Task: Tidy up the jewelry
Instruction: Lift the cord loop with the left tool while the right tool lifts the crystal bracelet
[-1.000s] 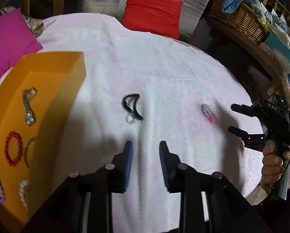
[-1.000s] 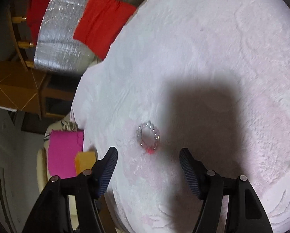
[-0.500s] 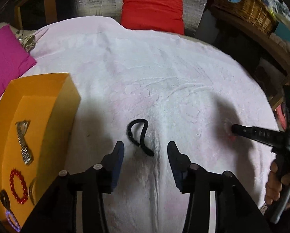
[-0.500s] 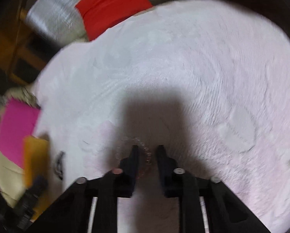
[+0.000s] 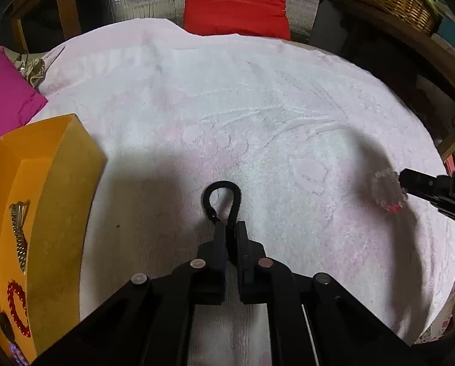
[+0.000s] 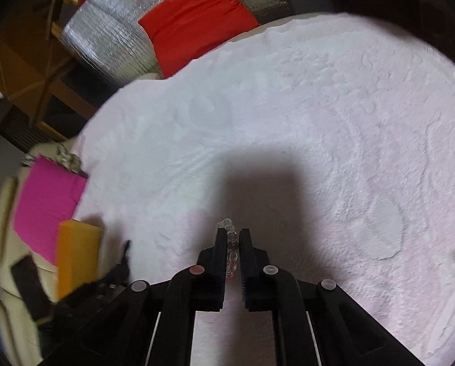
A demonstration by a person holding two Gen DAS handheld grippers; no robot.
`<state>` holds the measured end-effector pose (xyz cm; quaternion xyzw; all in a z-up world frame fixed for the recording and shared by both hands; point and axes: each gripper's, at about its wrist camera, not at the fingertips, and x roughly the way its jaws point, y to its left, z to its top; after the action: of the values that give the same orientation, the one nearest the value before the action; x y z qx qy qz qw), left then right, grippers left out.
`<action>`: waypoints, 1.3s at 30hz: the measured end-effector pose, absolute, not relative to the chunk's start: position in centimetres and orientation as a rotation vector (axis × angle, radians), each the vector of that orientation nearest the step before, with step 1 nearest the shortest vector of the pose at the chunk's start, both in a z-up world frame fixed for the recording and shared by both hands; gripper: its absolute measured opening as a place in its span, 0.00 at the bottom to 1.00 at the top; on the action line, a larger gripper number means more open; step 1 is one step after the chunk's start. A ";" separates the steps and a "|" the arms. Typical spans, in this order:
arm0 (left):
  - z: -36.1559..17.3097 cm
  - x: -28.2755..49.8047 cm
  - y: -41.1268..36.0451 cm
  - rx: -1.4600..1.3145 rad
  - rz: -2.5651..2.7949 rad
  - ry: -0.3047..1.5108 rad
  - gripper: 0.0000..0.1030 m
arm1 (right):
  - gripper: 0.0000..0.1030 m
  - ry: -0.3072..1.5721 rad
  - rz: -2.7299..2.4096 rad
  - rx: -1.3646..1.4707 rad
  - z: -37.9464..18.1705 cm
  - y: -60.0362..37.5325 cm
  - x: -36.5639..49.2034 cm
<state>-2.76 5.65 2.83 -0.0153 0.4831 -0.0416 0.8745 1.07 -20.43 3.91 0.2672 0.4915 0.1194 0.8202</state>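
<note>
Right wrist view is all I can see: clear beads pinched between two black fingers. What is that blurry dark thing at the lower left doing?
Observer: That is the left gripper, shut on a black cord bracelet; the cord's loop sticks out past the fingertips.
Operator: And the orange block beside it?
Observer: It is an open orange box. A gold watch band and a red bead bracelet lie inside.
Operator: Are my beads all clear?
Observer: No. The left wrist view shows a red bit at the lower edge of the clear bead bracelet.
</note>
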 end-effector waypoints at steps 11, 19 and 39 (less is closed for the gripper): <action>6.0 -7.1 5.2 -0.050 -0.175 0.937 0.05 | 0.09 1.008 0.350 0.779 4.3 -22.8 0.2; 8.0 -9.8 4.5 -0.063 -0.223 0.897 0.05 | 0.09 0.979 0.389 0.744 5.2 -21.2 -0.2; 13.7 -15.1 5.8 -0.051 -0.263 0.800 0.05 | 0.09 0.740 0.550 0.715 14.1 -14.4 -6.0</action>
<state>-15.07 5.80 13.74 -0.0245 0.3883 -0.1277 0.9123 -6.00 -14.44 14.12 0.3377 0.3492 0.2596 0.8347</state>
